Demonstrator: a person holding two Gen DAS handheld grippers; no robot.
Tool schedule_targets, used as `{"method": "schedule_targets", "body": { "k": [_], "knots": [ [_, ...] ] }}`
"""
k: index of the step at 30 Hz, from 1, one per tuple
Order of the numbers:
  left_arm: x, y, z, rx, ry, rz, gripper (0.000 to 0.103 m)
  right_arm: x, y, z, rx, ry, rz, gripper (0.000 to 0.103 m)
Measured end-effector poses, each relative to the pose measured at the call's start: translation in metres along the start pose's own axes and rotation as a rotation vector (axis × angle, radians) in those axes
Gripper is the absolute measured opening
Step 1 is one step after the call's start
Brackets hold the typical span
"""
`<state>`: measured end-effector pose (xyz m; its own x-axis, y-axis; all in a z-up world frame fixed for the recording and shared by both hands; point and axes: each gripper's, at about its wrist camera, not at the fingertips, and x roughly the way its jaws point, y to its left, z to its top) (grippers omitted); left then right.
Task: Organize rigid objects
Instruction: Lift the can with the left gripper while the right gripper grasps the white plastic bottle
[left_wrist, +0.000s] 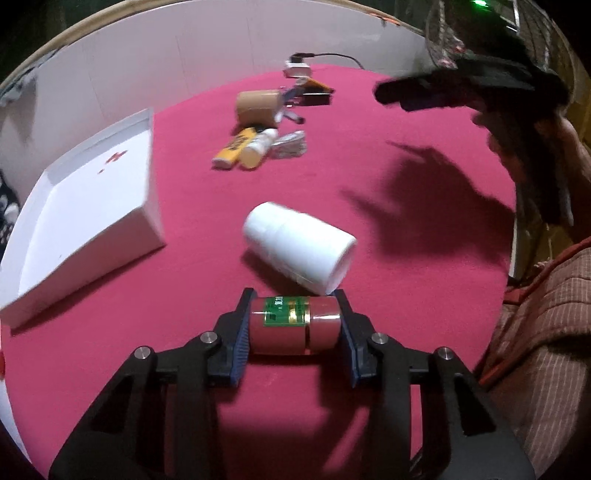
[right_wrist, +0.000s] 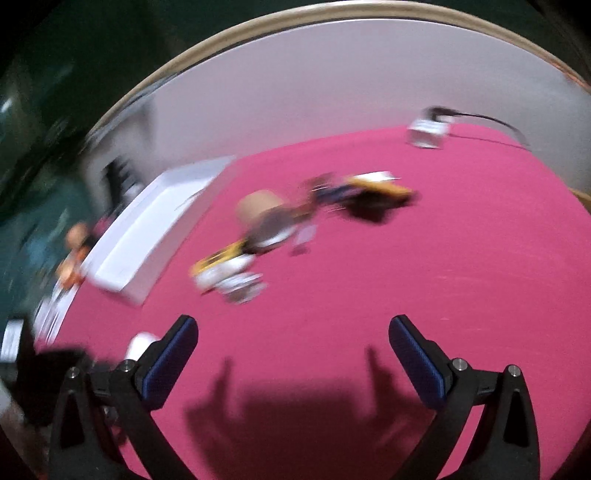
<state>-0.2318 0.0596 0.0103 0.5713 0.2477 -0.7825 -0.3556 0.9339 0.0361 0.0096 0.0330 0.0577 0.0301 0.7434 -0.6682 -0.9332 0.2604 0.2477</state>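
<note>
Two hand-held grippers work over a round table covered in magenta cloth (left_wrist: 369, 147). Going left to right in the left wrist view, we see an open white cardboard box (left_wrist: 88, 221) with small red marks inside, lying near the table's left edge. Right of it, at the near middle, our left gripper (left_wrist: 295, 326) has its blue-padded jaws pressed on both ends of a small red cylindrical bottle with a green and gold label (left_wrist: 293, 325), which lies on its side on the cloth. Just beyond the bottle, nearly touching it, a white plastic bottle (left_wrist: 299, 245) lies tipped over. Farther off sits a cluster: a tan cardboard tube (left_wrist: 256, 106), a yellow tube (left_wrist: 234, 147) and a crinkled silver packet (left_wrist: 290, 145), with a white charger and black cable (left_wrist: 297, 68) at the far edge. On the right we see a person's striped brown sleeve (left_wrist: 546, 350).

Our right gripper (right_wrist: 293, 365), in its own blurred view, stands wide open above bare cloth, holding nothing.
</note>
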Motion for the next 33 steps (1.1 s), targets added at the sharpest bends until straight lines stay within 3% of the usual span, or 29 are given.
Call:
{"method": "schedule_targets", "body": {
  "k": [7, 12, 16, 21, 27, 33],
  "knots": [
    [-0.024, 0.045, -0.013, -0.15, -0.047, 0.086, 0.04, 0.029, 0.082, -0.009, -0.262, 0.101, 0.104, 0.103],
    [-0.044, 0.068, -0.019, -0.234, -0.106, 0.145, 0.04, 0.049, 0.118, -0.018, -0.385, 0.165, 0.082, 0.102],
    [-0.054, 0.08, -0.026, -0.283, -0.129, 0.176, 0.04, 0.06, 0.127, -0.023, -0.411, 0.218, 0.09, 0.099],
    [-0.06, 0.086, -0.03, -0.327, -0.151, 0.187, 0.04, 0.079, 0.143, -0.03, -0.462, 0.276, 0.044, 0.066],
    [-0.067, 0.086, -0.025, -0.334, -0.178, 0.197, 0.04, 0.072, 0.133, -0.025, -0.409, 0.24, 0.054, 0.065],
    [-0.08, 0.089, -0.014, -0.35, -0.219, 0.226, 0.04, 0.039, 0.111, -0.007, -0.306, 0.106, 0.051, 0.065]
  ]
}}
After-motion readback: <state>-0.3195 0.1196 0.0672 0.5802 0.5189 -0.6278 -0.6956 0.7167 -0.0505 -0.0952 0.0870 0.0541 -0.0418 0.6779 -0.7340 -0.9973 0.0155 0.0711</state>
